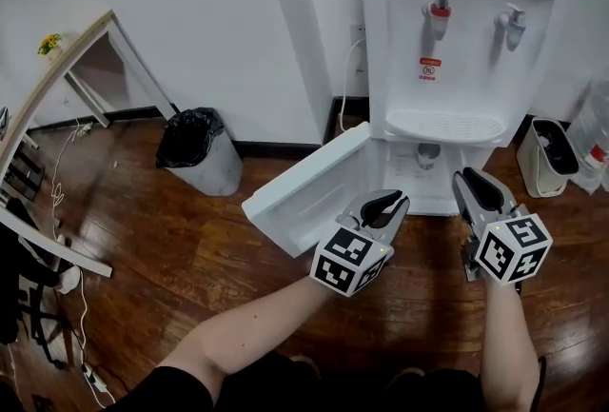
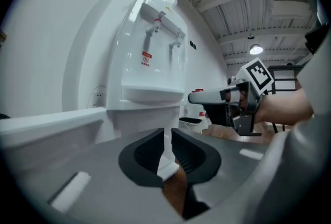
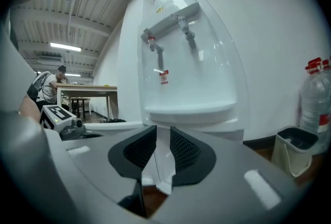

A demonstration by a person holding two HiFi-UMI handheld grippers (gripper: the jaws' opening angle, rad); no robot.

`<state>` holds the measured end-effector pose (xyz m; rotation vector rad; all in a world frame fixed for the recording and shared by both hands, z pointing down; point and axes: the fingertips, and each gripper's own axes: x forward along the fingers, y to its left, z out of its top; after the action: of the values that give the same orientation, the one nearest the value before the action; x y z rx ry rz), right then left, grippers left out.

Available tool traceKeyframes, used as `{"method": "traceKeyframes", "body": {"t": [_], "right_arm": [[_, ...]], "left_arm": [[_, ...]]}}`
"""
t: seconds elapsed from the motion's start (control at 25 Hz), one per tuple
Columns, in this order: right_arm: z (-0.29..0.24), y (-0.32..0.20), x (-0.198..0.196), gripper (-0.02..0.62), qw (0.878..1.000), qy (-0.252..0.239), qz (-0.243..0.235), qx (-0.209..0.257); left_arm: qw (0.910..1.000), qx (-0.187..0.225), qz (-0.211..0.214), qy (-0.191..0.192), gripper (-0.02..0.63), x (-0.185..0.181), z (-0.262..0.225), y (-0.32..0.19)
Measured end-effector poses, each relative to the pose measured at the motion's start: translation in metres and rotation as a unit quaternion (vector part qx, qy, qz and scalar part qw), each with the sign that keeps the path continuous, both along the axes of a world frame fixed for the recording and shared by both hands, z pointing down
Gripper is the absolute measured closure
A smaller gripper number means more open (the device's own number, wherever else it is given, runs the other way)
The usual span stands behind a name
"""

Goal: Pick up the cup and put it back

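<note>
Left gripper [image 1: 398,201] jaws are clenched and empty; right gripper [image 1: 466,178] jaws are slightly released and empty. We find the small translucent cup [image 1: 428,154] inside the white water dispenser's [image 1: 466,39] open lower compartment. We judge pick-up and return still pending.

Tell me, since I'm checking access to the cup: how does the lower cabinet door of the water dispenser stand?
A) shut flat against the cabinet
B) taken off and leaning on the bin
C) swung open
C: the cabinet door is swung out to the left of the water dispenser, so the compartment holding the cup is exposed.
</note>
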<state>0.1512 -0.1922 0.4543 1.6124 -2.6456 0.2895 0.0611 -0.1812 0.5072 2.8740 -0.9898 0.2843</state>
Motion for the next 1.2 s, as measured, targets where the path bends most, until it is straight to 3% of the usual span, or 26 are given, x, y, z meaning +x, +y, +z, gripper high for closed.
{"method": "traceKeyframes", "body": {"t": [0.24, 0.48, 0.76, 1.2], "right_arm": [[0.068, -0.023, 0.006, 0.469, 0.999, 0.01, -0.001, -0.04], [0.122, -0.05, 0.008, 0.442, 0.997, 0.01, -0.006, -0.073], [0.173, -0.087, 0.006, 0.386, 0.995, 0.003, -0.003, -0.099], [0.235, -0.145, 0.019, 0.287, 0.992, -0.004, 0.02, -0.125]], "left_arm": [[0.9996, -0.02, 0.004, -0.018, 0.575, 0.003, 0.029, -0.001], [0.9989, -0.044, -0.008, -0.011, 0.575, 0.005, 0.052, -0.018], [0.9977, -0.063, -0.025, 0.003, 0.575, 0.007, 0.073, -0.033], [0.9962, -0.074, -0.045, -0.012, 0.575, 0.006, 0.097, -0.059]]}}
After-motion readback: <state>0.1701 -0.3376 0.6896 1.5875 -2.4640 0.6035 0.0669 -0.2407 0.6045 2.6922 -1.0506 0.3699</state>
